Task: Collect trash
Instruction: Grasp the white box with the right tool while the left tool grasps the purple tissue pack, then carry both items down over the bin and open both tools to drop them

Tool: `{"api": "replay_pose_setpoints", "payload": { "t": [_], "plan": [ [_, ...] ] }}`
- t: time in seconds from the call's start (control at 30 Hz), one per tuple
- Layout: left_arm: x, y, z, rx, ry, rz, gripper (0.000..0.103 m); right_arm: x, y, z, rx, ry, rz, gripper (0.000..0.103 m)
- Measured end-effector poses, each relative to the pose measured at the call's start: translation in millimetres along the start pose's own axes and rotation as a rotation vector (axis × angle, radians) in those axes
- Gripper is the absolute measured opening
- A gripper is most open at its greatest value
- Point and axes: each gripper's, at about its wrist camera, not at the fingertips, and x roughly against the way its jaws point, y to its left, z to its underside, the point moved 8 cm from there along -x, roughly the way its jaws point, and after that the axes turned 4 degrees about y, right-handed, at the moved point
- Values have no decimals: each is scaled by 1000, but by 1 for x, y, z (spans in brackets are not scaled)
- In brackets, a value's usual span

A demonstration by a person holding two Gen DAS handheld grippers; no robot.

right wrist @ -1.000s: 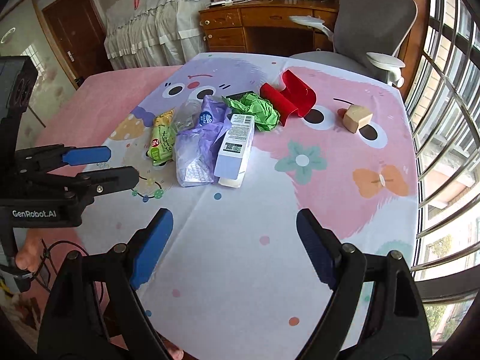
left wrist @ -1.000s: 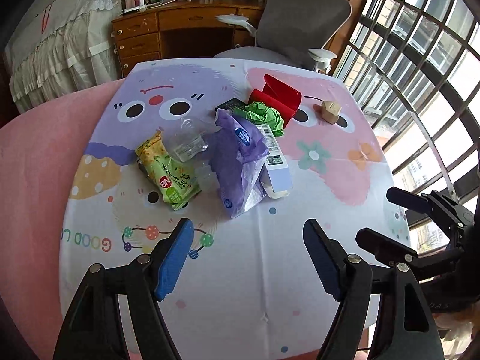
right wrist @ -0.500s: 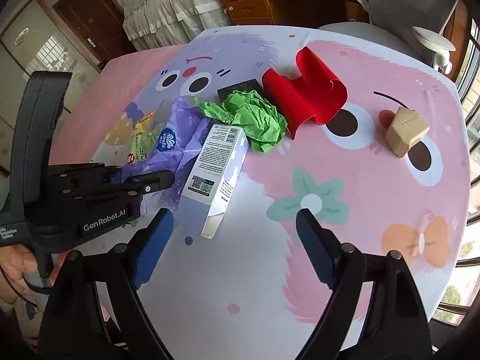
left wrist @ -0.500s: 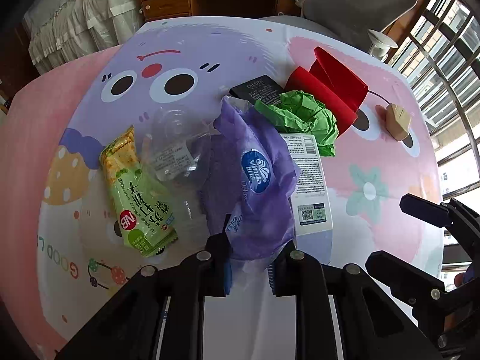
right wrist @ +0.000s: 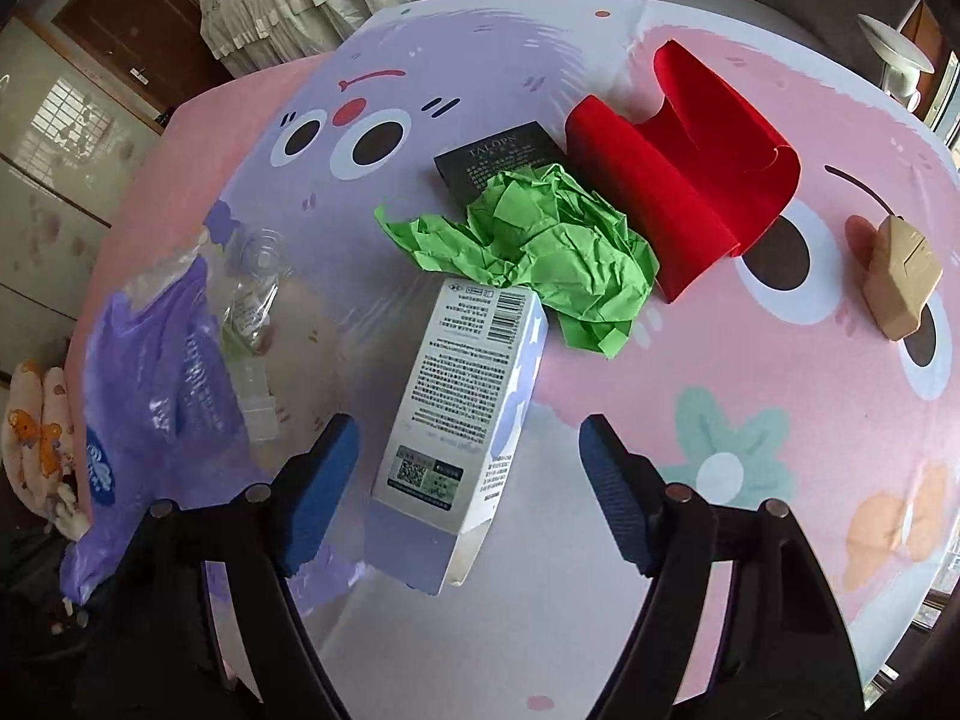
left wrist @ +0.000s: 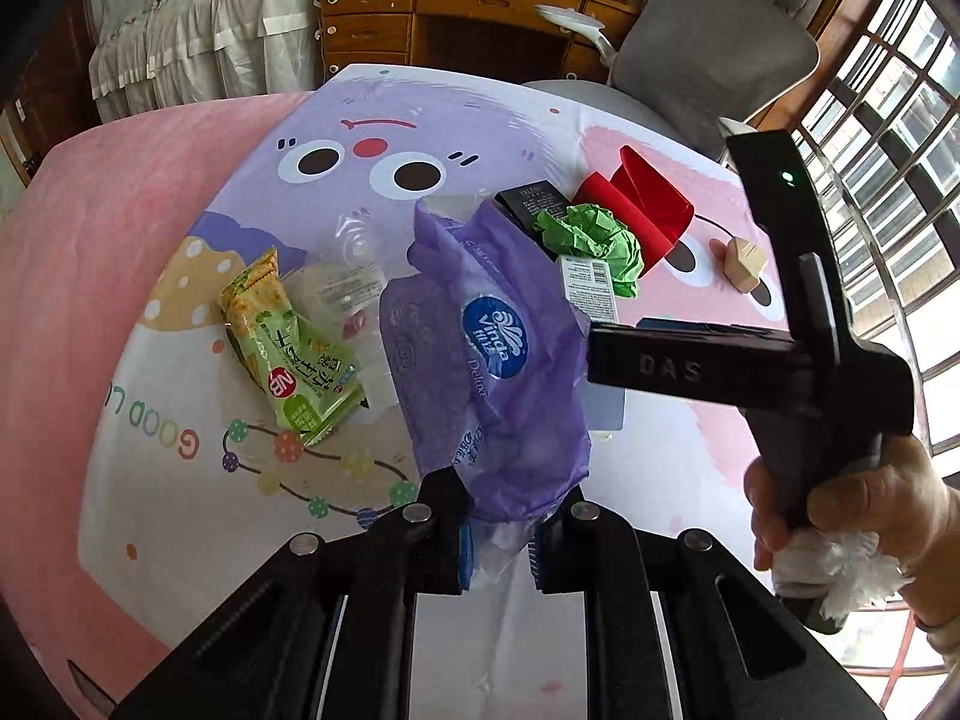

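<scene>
Purple crinkled plastic tissue wrapper point(left wrist: 504, 372) is pinched at its near edge by our left gripper point(left wrist: 497, 546), whose blue pads are drawn close together on the film, while most of the wrapper drapes forward over the cartoon-printed tablecloth point(left wrist: 180, 480). Our right gripper point(right wrist: 465, 474) stands wide, its pads on either side of the near end of the white and lilac cardboard carton point(right wrist: 462, 414), which lies flat with its far end touching the crumpled green paper point(right wrist: 540, 246). Neither pad appears to touch the carton yet. We judge the thin film could slip out of the left grip, since only a small fold is caught. Lifting it may also drag the clear plastic cup point(left wrist: 354, 264) and the green cracker packet point(left wrist: 288, 348) lying just beside it, should the film snag them. On the right, closing across the open, hollow end of the carton could crush it, or push it into the green paper and the curled red card point(right wrist: 690, 180) beyond.
</scene>
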Motion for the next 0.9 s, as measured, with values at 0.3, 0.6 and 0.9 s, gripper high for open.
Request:
{"api": "replay_pose_setpoints", "payload": {
  "t": [0.3,0.6,0.9],
  "plan": [
    [33,-3,43,-82,-18,2,13,-13,7,10,1,6,65,35],
    [86,18,95,-191,-63,31,13,26,21,79,-68,-23,49,31],
    [145,71,186,-385,-106,143,13,72,100,209,-212,-96,80,31]
  ]
}}
